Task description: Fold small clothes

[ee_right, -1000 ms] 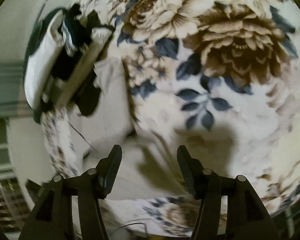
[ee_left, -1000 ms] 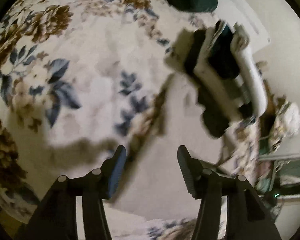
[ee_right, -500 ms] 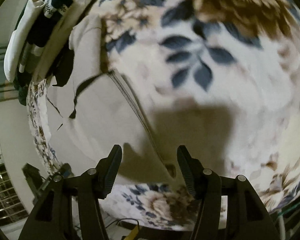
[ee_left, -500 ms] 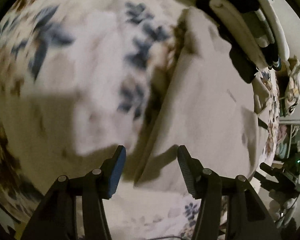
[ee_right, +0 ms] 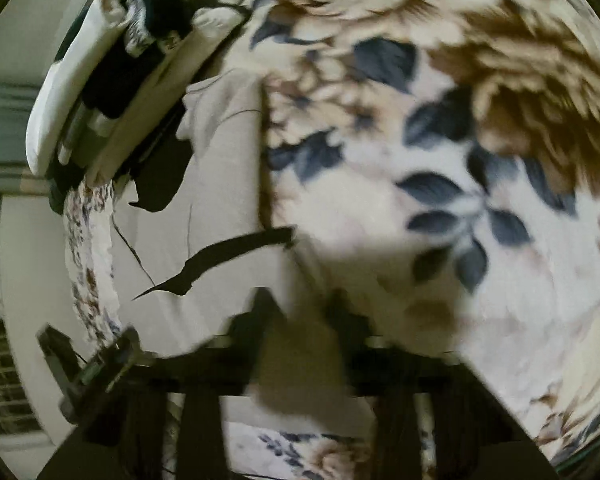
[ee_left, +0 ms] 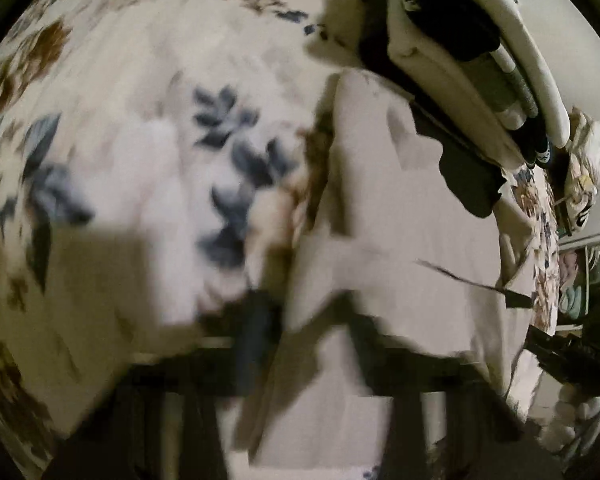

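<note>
Progress: a stack of folded clothes (ee_left: 452, 64) lies at 1 o'clock in the left wrist view and at 10 o'clock in the right wrist view (ee_right: 112, 68), on the floral blanket (ee_left: 140, 128). Judged from this, several items are already folded. The item in hand is a beige garment (ee_left: 400, 240), lying flat on the blanket with its far end touching the stack. It carries dark strips, possibly straps or trim; the exact garment type cannot be determined. It appears flat and not yet folded into a compact shape, so its folds and its transfer to the stack remain to be done.

Left gripper (ee_left: 312, 344): at 6 o'clock, over the garment's near left edge. Motion blur is heavy; the jaws appear apart, with cloth between them, but no grip is confirmed.

Right gripper (ee_right: 300, 332): at 6 o'clock, over the garment's near right edge (ee_right: 228, 184). The jaws likewise appear apart and heavily blurred.

Writing: no brand, label or legible text is visible in either view. A patterned band on one stacked item cannot be read.
</note>
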Demonstrator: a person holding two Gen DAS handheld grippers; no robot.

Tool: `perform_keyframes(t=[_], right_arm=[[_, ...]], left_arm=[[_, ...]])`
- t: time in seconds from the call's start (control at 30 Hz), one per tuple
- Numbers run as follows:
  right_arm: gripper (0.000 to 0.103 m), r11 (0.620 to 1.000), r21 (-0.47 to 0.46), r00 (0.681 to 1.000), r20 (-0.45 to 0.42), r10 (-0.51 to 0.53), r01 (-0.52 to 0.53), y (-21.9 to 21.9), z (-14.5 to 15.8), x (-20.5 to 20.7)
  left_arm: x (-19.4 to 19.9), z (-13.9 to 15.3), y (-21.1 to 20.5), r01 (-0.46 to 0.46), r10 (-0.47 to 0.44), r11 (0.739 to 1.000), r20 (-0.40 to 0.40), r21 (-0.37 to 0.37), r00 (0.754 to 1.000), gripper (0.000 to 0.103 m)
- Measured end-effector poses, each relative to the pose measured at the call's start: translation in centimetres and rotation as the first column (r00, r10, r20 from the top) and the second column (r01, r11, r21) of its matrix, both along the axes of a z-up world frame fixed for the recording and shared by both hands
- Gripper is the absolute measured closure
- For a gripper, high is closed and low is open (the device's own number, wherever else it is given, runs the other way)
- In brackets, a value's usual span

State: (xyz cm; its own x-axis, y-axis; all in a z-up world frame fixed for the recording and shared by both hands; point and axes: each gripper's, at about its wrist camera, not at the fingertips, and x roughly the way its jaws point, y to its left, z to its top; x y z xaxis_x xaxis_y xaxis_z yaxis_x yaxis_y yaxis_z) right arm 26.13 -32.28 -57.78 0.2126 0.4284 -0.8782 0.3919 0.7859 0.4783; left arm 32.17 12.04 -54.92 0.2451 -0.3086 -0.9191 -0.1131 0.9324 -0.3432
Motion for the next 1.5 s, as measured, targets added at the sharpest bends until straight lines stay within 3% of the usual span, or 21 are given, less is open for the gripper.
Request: perform_keyframes(t=[0.03, 0.13, 0.3, 0.33, 0.37, 0.4, 0.43, 0.5, 0.7, 0.87, 0.97, 1.0, 1.03, 1.07, 1.1, 1.13, 1.33, 1.5], right_arm=[[0.098, 1.0, -0.029, 1.0, 0.001, -0.008, 0.008, 0.0, 0.2, 0.1], [0.1, 0.994, -0.084, 0.998, -0.023, -0.066, 0.064, -1.0, 0.2, 0.3], [0.095, 0.997, -0.056, 0.995, -0.081, -0.052, 0.048, -1.2, 0.1, 1.3], [0.081, 0.998, -0.053, 0.996, -0.078, -0.042, 0.038, -1.2, 0.6, 1.7], [0.058, 0.998, -0.051, 0.998, -0.059, -0.033, 0.03, -1.2, 1.4, 2.3], [0.049, 0.998, -0.056, 0.999, -0.036, -0.024, 0.022, -1.2, 2.2, 2.8], [0.042, 0.998, -0.07, 1.0, -0.008, -0.007, 0.007, -0.9, 3.1, 3.6], [0.041, 0.993, -0.112, 0.999, 0.03, 0.045, -0.041, -0.3, 4.5, 5.8], [0.034, 0.973, -0.204, 0.989, 0.081, 0.126, -0.107, 1.4, 5.0, 13.9], [0.034, 0.942, -0.262, 0.973, 0.036, 0.226, -0.209, 3.9, 2.2, 20.2], [0.034, 0.937, -0.243, 0.967, -0.006, 0.256, -0.25, 4.5, 0.2, 21.9], [0.035, 0.935, -0.231, 0.962, -0.024, 0.271, -0.269, 4.8, -0.5, 22.3], [0.049, 0.931, -0.23, 0.959, -0.031, 0.283, -0.282, 5.1, -0.8, 22.5], [0.073, 0.925, -0.241, 0.955, -0.042, 0.293, -0.294, 5.4, -1.0, 22.6], [0.083, 0.924, -0.247, 0.956, -0.04, 0.29, -0.291, 5.4, -0.9, 22.5], [0.094, 0.927, -0.248, 0.959, -0.029, 0.282, -0.28, 5.4, -0.6, 22.4], [0.097, 0.947, -0.238, 0.968, 0.079, 0.239, -0.215, 4.7, 3.7, 20.0], [0.097, 0.945, -0.238, 0.952, 0.153, 0.265, -0.225, 5.4, 7.7, 16.7]], left_arm=[[0.3, -0.1, 0.0, 0.002, -0.002, 1.0, -0.001, 0.014, 1.0, 0.098], [0.8, 0.3, 0.9, -0.023, 0.023, 0.999, 0.021, 0.031, 1.0, 0.099], [1.8, 1.6, 2.4, -0.03, 0.03, 1.0, -0.003, -0.009, 1.0, 0.097], [2.3, 2.0, 2.0, -0.022, 0.022, 1.0, -0.001, -0.012, 1.0, 0.095], [3.1, 2.8, 1.7, -0.009, 0.009, 1.0, 0.009, -0.006, 1.0, 0.092], [3.8, 3.4, 1.4, 0.005, -0.005, 1.0, 0.026, -0.001, 1.0, 0.083], [4.6, 3.8, 1.0, 0.02, -0.02, 1.0, 0.044, 0.001, 0.999, 0.066], [6.8, 4.7, 0.6, 0.044, -0.046, 0.999, 0.088, 0.021, 0.995, 0.048], [14.1, 2.6, -2.9, 0.148, -0.158, 0.984, 0.106, 0.095, 0.982, 0.047], [18.2, -0.8, -4.8, 0.241, -0.249, 0.963, 0.058, 0.121, 0.967, 0.047], [19.5, -2.0, -5.5, 0.277, -0.285, 0.953, 0.054, 0.127, 0.957, 0.049], [19.7, -2.2, -5.9, 0.289, -0.299, 0.948, 0.067, 0.133, 0.952, 0.049], [19.8, -2.1, -6.0, 0.298, -0.31, 0.945, 0.085, 0.136, 0.947, 0.065], [19.7, -1.8, -6.2, 0.305, -0.32, 0.942, 0.101, 0.139, 0.942, 0.08], [19.6, -1.6, -6.2, 0.309, -0.325, 0.94, 0.107, 0.145, 0.94, 0.097], [19.4, -1.2, -6.1, 0.311, -0.326, 0.941, 0.115, 0.136, 0.938, 0.098], [15.3, 3.1, -5.2, 0.299, -0.319, 0.946, 0.213, 0.121, 0.923, 0.1], [10.6, 7.7, -4.4, 0.257, -0.275, 0.961, 0.285, 0.099, 0.918, 0.101]])
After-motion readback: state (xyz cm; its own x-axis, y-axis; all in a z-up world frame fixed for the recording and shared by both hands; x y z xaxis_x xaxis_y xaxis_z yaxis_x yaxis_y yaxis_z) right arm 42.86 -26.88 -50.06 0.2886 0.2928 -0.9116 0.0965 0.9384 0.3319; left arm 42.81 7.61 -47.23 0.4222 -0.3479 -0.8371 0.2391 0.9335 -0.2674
